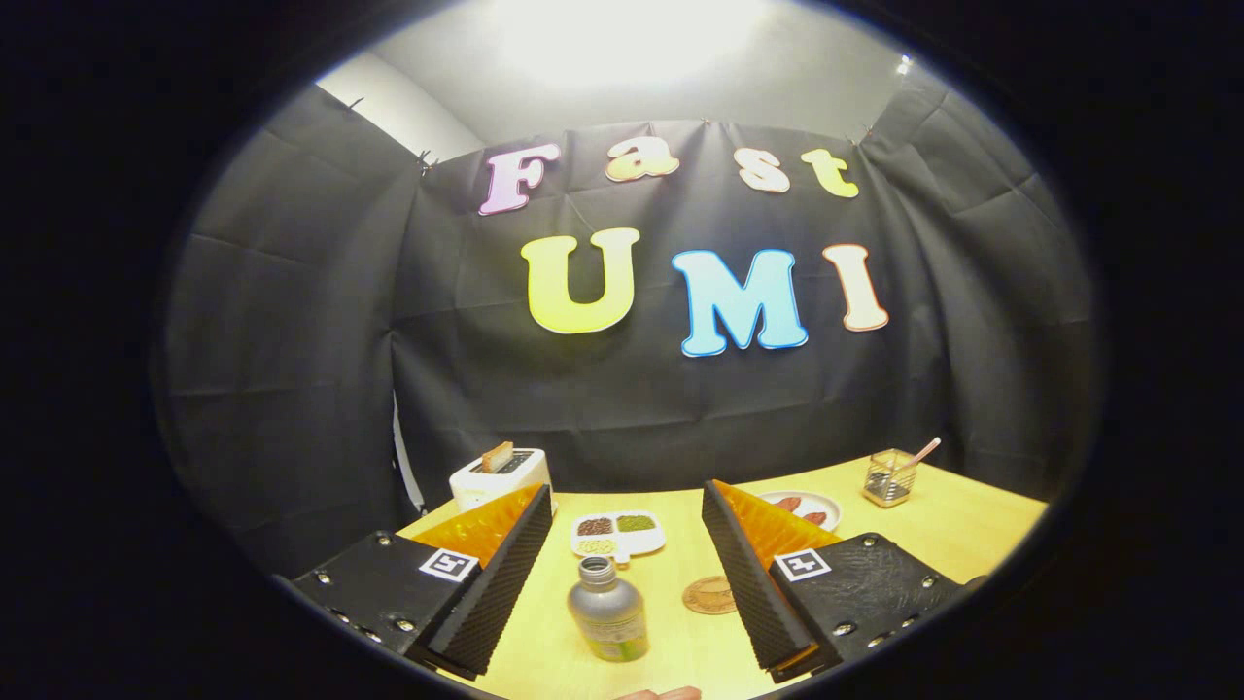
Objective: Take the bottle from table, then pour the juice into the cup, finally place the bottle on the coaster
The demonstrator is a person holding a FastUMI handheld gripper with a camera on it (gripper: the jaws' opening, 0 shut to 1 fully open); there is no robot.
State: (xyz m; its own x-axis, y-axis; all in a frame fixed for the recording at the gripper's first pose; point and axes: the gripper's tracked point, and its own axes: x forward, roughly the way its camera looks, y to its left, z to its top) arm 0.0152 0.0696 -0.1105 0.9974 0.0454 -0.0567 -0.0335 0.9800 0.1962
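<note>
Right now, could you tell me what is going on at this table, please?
A person's handheld gripper hangs open above the table. The bottle stands upright between its fingers, not yet gripped. The coaster lies bare just beside the bottle. Beyond them sit a divided snack dish, a toaster and a plate.

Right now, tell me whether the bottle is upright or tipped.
Upright. The bottle stands on the table with its neck pointing up, between the open tool's fingers, untouched, beside the coaster.
</note>
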